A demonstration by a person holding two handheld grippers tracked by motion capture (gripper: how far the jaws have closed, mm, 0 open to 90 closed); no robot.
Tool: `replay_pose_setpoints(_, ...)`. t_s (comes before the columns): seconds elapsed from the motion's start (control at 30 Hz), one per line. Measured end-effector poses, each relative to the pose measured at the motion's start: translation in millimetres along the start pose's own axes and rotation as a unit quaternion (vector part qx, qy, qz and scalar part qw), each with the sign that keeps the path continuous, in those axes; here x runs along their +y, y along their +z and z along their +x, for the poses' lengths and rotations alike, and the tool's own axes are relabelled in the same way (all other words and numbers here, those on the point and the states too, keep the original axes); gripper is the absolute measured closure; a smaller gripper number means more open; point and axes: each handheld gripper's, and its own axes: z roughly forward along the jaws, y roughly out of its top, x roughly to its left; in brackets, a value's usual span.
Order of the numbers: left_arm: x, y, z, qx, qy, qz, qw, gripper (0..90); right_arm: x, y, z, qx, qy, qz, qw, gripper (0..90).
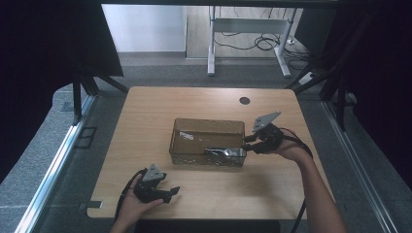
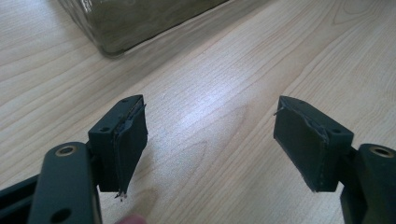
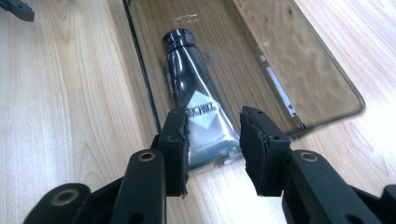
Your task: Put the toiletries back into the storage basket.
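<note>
Black tube [image 3: 196,100] label readable past part-open right hand-held gripper [image 3: 214,140]; left [image 2: 210,140] wide, empty.

Left gripper [image 1: 167,193]: held low at near left of table, jaws spread wide, nothing between pads [image 2: 128,144].
Left hand [image 1: 133,204]: wrapped under gripper body, forearm entering from bottom edge.
Right gripper [image 1: 248,144]: pointing leftward, jaws parted with a narrow gap, pads [image 3: 177,140] gripping nothing.
Right forearm [image 1: 318,194]: stretched forward from bottom right.
</note>
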Motion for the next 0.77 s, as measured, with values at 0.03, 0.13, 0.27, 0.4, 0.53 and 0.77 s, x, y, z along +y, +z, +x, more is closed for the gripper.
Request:
replay_pose_setpoints(0.03,0.1,-0.1,-0.1,0.0,0.0,0.001,1.0,26.3,-6.1,-2.0,0.7,-0.004,0.003,-0.004,1.0,61.6)
replay_pose_setpoints(0.13,0.2,0.1,-0.3,-0.001,0.0,0.001,1.0,26.3,-21.6,-5.4,3.4,-0.009,0.013,-0.018,0.9997,61.2)
replay_pose_setpoints(0.27,-0.2,0.7,-0.4,0.0,0.0,0.004,1.0,26.3,-43.4,-5.8,7.5,-0.018,0.03,-0.035,0.9988,60.5)
replay_pose_setpoints(0.4,-0.2,1.9,-0.9,0.0,0.001,0.005,1.0,26.3,-63.3,-1.1,9.7,-0.026,0.048,-0.035,0.9979,58.5)
replay_pose_setpoints(0.53,-0.4,3.0,-1.4,0.0,0.0,0.007,1.0,26.3,-67.1,-0.1,9.1,-0.03,0.054,-0.039,0.9973,57.1)
replay_pose_setpoints(0.77,-1.8,-1.4,4.3,0.008,-0.008,0.0,0.9999,26.3,-73.0,6.4,16.4,-0.067,0.076,-0.053,0.9935,44.2)
